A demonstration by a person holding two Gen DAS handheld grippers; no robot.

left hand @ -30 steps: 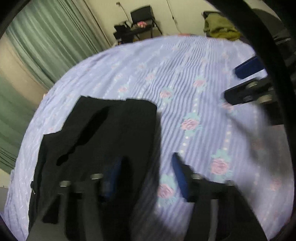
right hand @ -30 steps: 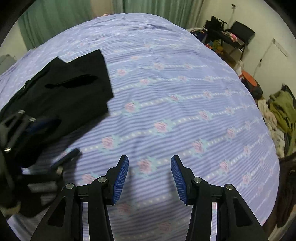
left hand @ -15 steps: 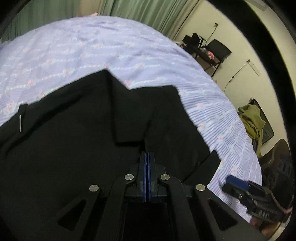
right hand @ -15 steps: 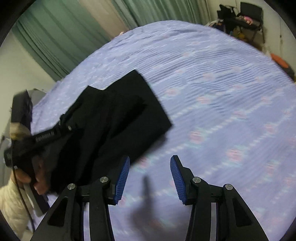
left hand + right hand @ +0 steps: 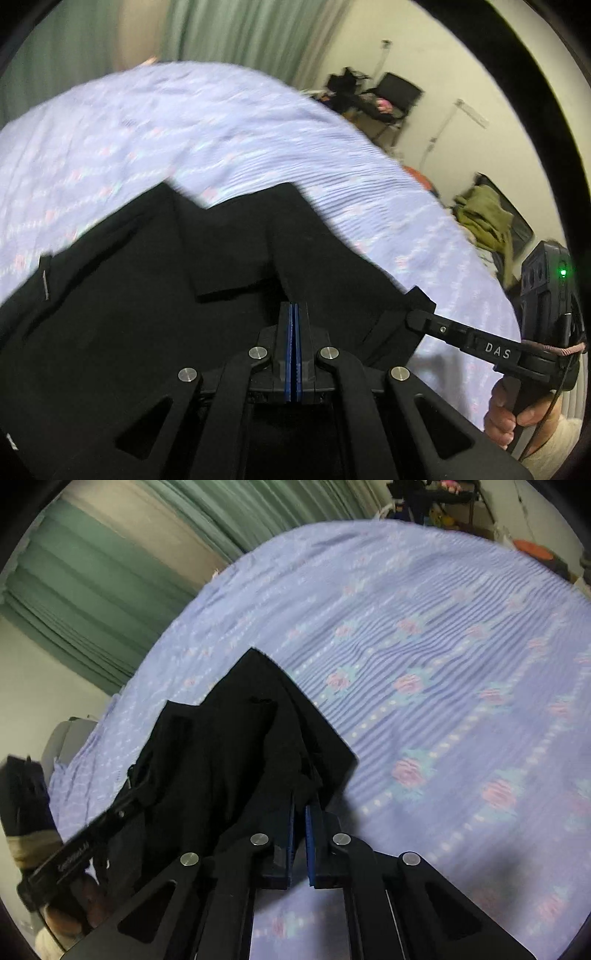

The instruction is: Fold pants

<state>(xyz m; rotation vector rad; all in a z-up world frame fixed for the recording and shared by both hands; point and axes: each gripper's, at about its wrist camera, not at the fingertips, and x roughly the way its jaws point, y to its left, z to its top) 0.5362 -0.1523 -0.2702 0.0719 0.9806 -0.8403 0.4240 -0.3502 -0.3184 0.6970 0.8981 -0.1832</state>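
Observation:
Black pants [image 5: 155,295] lie partly folded on a bed with a lilac flowered sheet [image 5: 184,122]. My left gripper [image 5: 293,310] is shut, its blue pads pressed together on the near edge of the pants. My right gripper [image 5: 300,805] is nearly shut on a corner of the same pants [image 5: 236,753], with black cloth between its pads. In the left wrist view the right gripper [image 5: 421,317] meets the pants' right corner. In the right wrist view the left gripper [image 5: 122,812] sits at the pants' left edge.
The sheet [image 5: 443,664] stretches away to the right of the pants. Green curtains [image 5: 110,554] hang behind the bed. A black chair with clutter [image 5: 388,96] and a pile of olive clothes [image 5: 484,218] stand by the far wall.
My right gripper has moved left onto the pants' corner and closed on the cloth. My left gripper stays shut on the near edge. Both views have shifted with the hands' motion.

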